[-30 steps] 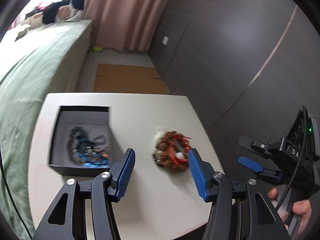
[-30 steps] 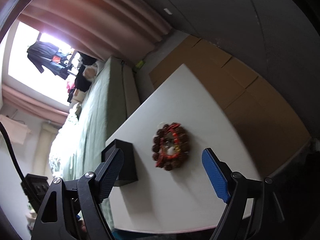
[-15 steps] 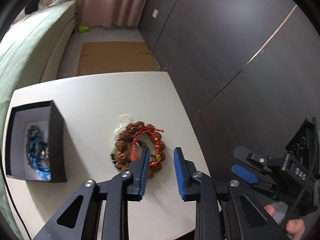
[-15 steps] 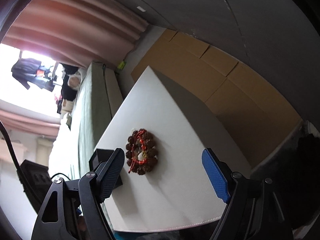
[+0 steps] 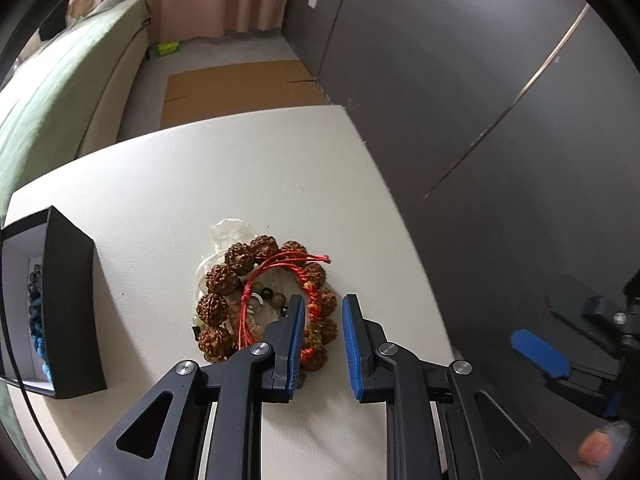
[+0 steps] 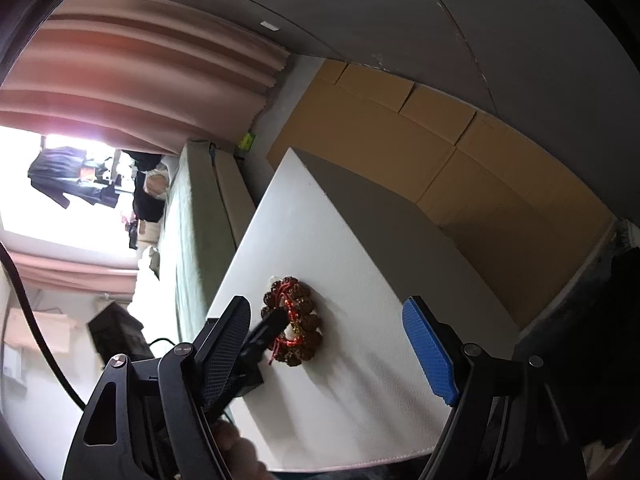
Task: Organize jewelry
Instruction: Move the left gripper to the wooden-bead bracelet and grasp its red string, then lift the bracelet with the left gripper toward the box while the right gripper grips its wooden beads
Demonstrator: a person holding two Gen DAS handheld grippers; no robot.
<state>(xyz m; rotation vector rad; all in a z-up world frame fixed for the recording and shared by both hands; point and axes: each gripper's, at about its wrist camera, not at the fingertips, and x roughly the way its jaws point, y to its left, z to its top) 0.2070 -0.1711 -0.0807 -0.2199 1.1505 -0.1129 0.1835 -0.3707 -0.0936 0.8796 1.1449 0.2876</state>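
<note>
A pile of bracelets lies on the white table: a brown knobbly bead bracelet, a red cord bracelet and small mixed beads over a clear piece. My left gripper is low over the pile's right side. Its blue pads stand narrowly apart astride brown beads and red braid, with a slim gap still showing. The pile also shows in the right wrist view, with the left gripper's black finger reaching onto it. My right gripper hangs wide open and holds nothing, nearer the table's front edge.
A black box holding blue and dark bead strings stands at the table's left. The table's right edge runs close to the pile. Beyond are a green bed, flat cardboard on the floor and dark wall panels.
The left gripper's jaws narrowed from wide to a slim gap. It dropped forward from near the box onto the pile's right side. The right gripper rolled and eased closer, still wide open.
</note>
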